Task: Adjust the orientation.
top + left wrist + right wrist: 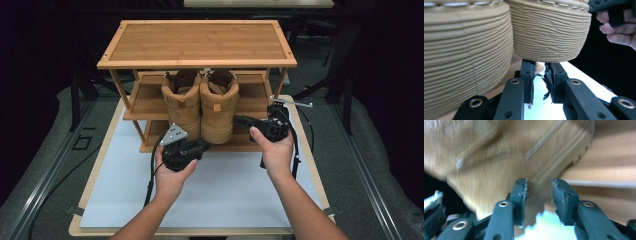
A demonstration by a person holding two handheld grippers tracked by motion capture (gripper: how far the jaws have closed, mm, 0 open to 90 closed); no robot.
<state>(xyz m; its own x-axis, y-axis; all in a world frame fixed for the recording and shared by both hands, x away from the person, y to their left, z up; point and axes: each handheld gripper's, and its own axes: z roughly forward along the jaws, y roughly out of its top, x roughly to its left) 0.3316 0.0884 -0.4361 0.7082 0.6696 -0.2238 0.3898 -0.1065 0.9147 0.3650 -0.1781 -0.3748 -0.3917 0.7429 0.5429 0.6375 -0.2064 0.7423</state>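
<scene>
Two tan suede boots stand side by side on the lowest shelf of a bamboo rack (pixel 197 42), heels toward me: the left boot (pixel 182 107) and the right boot (pixel 219 107). My left gripper (pixel 204 145) points at the base of their heels. In the left gripper view the ribbed soles of the left boot (pixel 466 50) and right boot (pixel 549 32) loom close, and the left gripper (pixel 539 66) has a narrow empty gap between its jaws. My right gripper (pixel 239 119) reaches the right boot's outer heel side. It is open, and the right gripper (pixel 539 182) frames the blurred boot (pixel 486 157).
The rack stands on a white sheet (pixel 225 185) over a wooden tabletop, and its top and middle shelves are bare. A shelf board (pixel 609 170) runs behind the boot. The other hand (pixel 619 30) shows at the upper right. Dark floor and stands surround the table.
</scene>
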